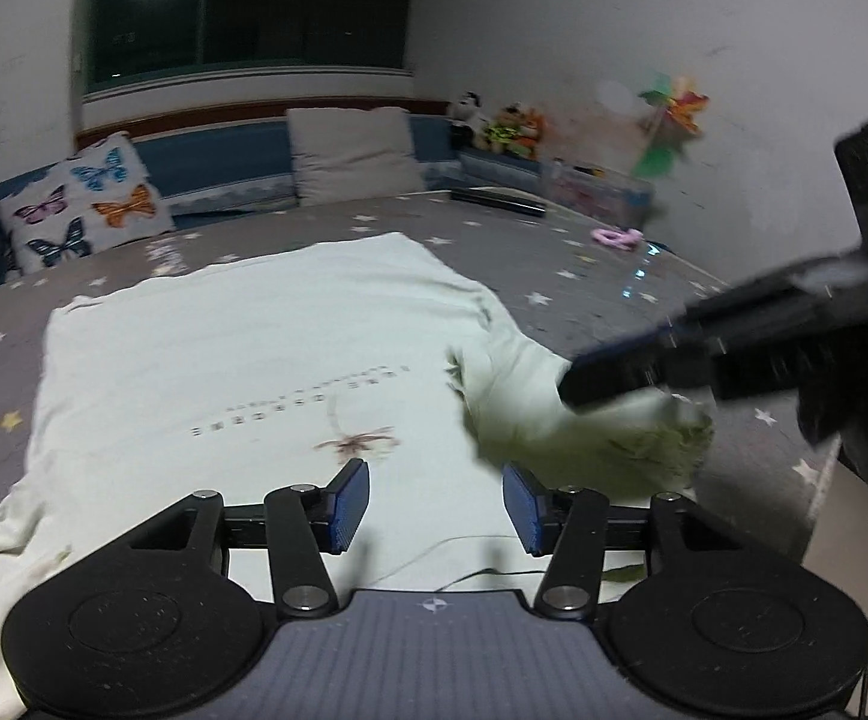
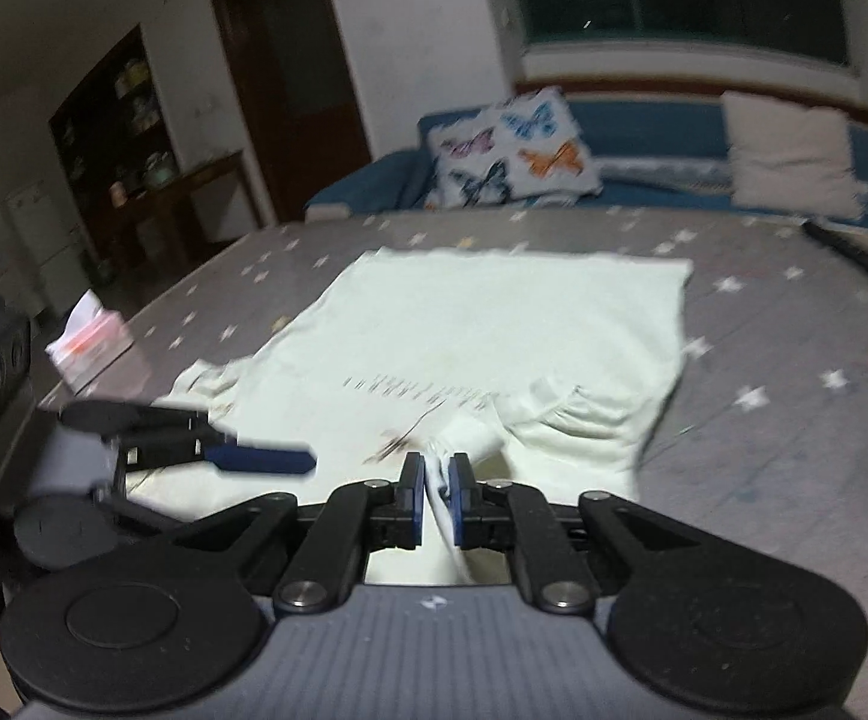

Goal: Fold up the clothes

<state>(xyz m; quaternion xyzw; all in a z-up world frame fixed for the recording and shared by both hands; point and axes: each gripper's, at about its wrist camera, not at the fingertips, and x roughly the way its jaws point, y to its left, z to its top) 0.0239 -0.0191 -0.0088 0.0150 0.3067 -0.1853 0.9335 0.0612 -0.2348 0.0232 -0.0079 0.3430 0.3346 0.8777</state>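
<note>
Left wrist view: my left gripper [image 1: 435, 507] is hanging w/ jaws apart over the near part of the pale shirt [image 1: 242, 372]; nothing's sitting btwn the blue pads [image 1: 351, 504], fabric only showing beneath; shirt is lying flat on the grey star-print bed cover [image 1: 553, 252], printed text and a small dragonfly motif facing up; at right my right gripper [image 1: 619, 381] is reaching in, blurred, w/ a bunched sleeve [image 1: 583, 432] of the shirt lifted at its tip; butterfly pillow [image 1: 83, 204] and plain cushion [image 1: 353, 159] are leaning at the far edge; pink ring thing [image 1: 616, 237] is lying on the cover further right.

Right wrist view: my right gripper [image 2: 435, 480] is clamping a white fold of the shirt [image 2: 493, 324], jaws nearly together w/ cloth pinched btwn them; the sleeve [image 2: 577, 420] is bunching just right of the tips; left gripper [image 2: 266, 459] is showing at left, blurred, over the shirt's near-left part; tissue pack [image 2: 89, 345] is sitting near the bed's left edge; a dark remote-like bar [image 2: 853, 255] is lying far right.
</note>
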